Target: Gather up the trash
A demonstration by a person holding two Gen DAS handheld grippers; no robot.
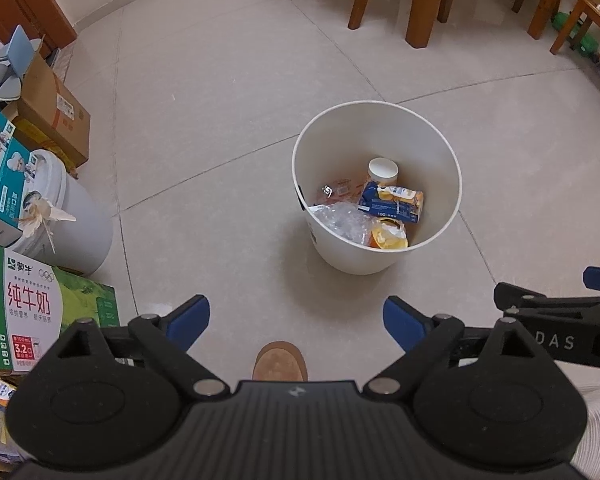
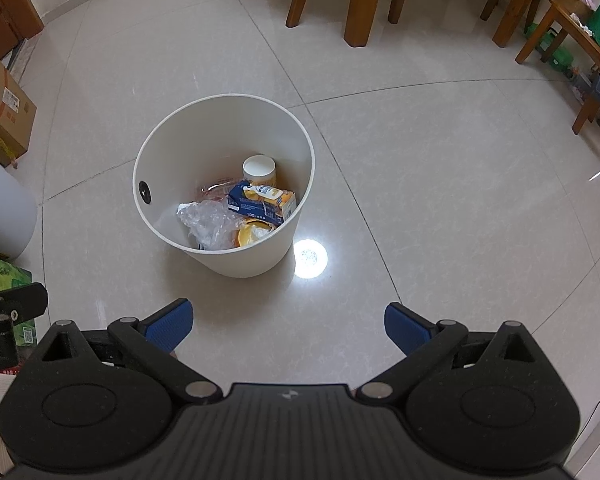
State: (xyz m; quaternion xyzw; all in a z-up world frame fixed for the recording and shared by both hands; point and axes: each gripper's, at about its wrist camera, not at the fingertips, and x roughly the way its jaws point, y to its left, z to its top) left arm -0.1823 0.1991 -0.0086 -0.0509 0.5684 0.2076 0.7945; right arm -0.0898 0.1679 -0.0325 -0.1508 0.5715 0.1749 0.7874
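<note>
Both your claws, left (image 1: 296,318) and right (image 2: 289,322), hang wide open and empty, with the bin (image 2: 260,256) dead ahead already holding wrappers (image 2: 260,200), so collecting looks finished.

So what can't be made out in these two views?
- Bottom of the white bin: covered by trash in both views.
- Blue carton: print too small, either view.
- Crumpled clear plastic: left view, near rim hides its lower part.
- Right gripper: left view, frame edge cuts it off.
</note>
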